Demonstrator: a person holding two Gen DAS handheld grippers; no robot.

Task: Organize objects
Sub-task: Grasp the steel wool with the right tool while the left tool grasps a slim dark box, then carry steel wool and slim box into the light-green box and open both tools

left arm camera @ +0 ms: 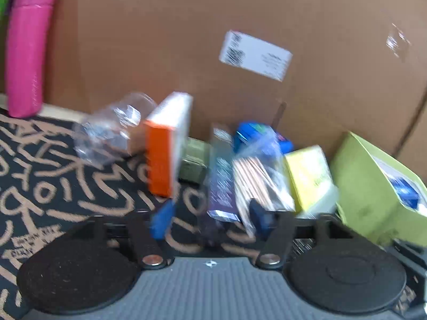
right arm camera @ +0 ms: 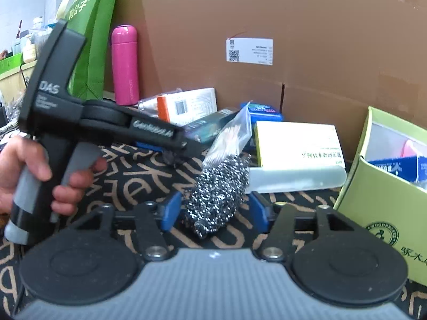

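On the patterned worktop: clutter lies against a big cardboard box (right arm camera: 267, 13).
Right gripper (right arm camera: 212, 210): jaws spread, one blue pad each side of the steel scourer (right arm camera: 218, 194); contact unclear.
Scourer: on the patterned cloth (right arm camera: 128, 184), its upper end under a clear packet of sticks (right arm camera: 232, 136).
Left gripper (left arm camera: 210, 218): view blurred; jaws spread, nothing between them, pointing at a purple box (left arm camera: 222, 184).
Left hand (right arm camera: 40, 170): wrapped round that gripper's handle.
Nearby: pink bottle (right arm camera: 125, 64) upright by the green bag (right arm camera: 90, 34); yellow box (right arm camera: 296, 144) beside the green carton (right arm camera: 373, 202).
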